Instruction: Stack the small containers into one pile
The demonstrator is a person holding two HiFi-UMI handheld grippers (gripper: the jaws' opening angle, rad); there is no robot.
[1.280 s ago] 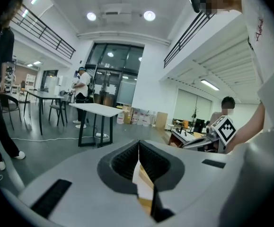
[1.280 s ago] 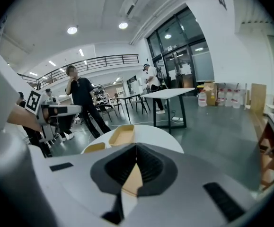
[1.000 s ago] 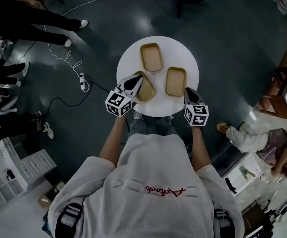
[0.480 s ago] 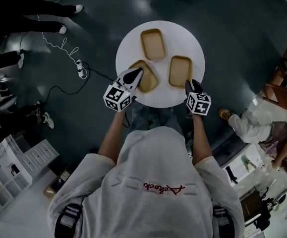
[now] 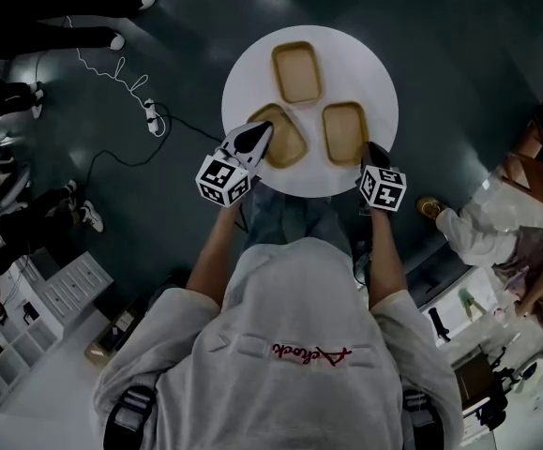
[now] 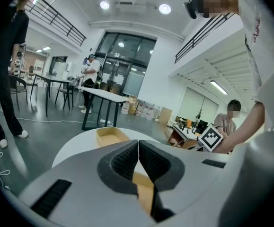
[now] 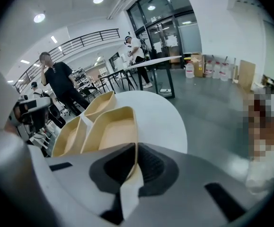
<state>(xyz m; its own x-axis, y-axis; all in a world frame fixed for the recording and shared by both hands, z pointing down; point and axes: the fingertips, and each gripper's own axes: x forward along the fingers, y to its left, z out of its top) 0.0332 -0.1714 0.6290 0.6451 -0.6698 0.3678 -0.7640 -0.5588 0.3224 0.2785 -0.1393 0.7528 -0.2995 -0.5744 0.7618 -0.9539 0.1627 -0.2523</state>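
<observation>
Right tool (image 7: 136, 151) sank, clamping container (image 7: 109, 130) (gripper view).

Three containers (image 5: 296, 71) on the table (image 5: 248, 73) — left tool (image 5: 255, 137), right tool (image 5: 372, 151) at two.

The left gripper (image 5: 260, 135) hid the near-left container's (image 5: 285, 141) near corner; people (image 5: 55, 37) at far left were cut off.
</observation>
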